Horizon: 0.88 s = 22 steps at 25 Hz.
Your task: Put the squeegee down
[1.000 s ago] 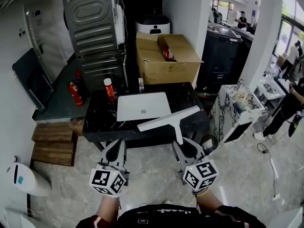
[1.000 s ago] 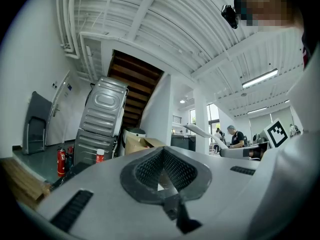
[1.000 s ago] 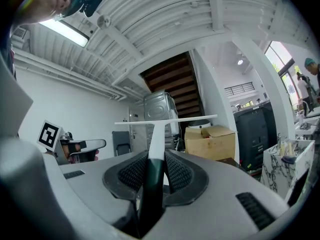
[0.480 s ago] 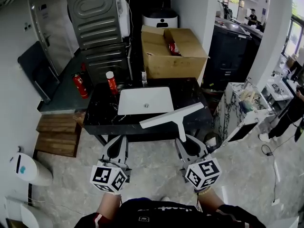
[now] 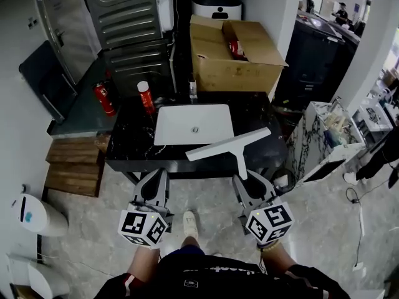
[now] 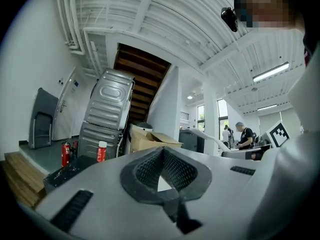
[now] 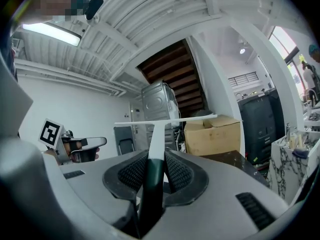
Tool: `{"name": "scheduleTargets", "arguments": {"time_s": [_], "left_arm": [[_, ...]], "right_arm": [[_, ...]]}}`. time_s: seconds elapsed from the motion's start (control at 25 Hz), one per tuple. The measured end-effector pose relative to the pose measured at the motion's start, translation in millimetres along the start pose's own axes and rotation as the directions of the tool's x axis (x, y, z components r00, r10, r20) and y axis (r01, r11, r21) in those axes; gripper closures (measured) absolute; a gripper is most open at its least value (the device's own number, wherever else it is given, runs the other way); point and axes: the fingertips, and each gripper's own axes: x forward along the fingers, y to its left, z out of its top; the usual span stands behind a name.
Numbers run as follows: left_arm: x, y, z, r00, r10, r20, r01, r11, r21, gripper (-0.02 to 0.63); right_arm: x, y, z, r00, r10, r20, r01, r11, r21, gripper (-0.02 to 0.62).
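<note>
The white squeegee (image 5: 228, 145) has a long blade and a dark-ended handle. Its blade hovers over the front right part of the black marble table (image 5: 131, 148), beside the white sink (image 5: 193, 123). My right gripper (image 5: 244, 180) is shut on the handle, just in front of the table's edge. In the right gripper view the squeegee handle (image 7: 156, 149) runs up between the pads and the blade lies crosswise above them. My left gripper (image 5: 157, 178) is level beside it at the left, shut and with nothing in it. Its pads (image 6: 150, 166) meet at the tip.
A red spray can (image 5: 145, 98) and a small bottle (image 5: 193, 91) stand at the table's back. Behind are an open cardboard box (image 5: 234, 55) and a tilted washing machine (image 5: 128, 11). A fire extinguisher (image 5: 104, 98) and wooden pallets (image 5: 72, 167) are left, a marble-patterned cabinet (image 5: 321, 142) right.
Both grippers have come closer to the table and a little lower, the squeegee still in the right one. A shoe has stepped into view below.
</note>
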Motion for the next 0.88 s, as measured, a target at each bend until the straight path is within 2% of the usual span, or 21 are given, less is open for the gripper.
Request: {"name": "scheduleTargets", "arguments": {"time_s": [0.24,0.56,0.68,0.88], "left_arm": [[87,67,-7,0.999,-0.031,0.010,0.031,0.999,-0.032,0.592],[195,170,15,0.998,-0.058,0.017,0.059,0.998,-0.026,0.592],[223,188,19,0.997,-0.076,0.023,0.076,0.997,-0.019,0.592],[260,206,3,0.997,-0.081,-0.011,0.081,0.996,-0.044,0.592]], "right_arm": [[100,-28,8,1.000,-0.024,-0.019,0.024,1.000,-0.008,0.474],[243,-38,47,1.000,-0.024,-0.002,0.024,0.999,-0.036,0.474],[276,-43,51,1.000,-0.030,-0.004,0.029,0.999,-0.037,0.474],[317,-58,48,0.999,-0.024,-0.036,0.022,0.999,-0.032,0.474]]}}
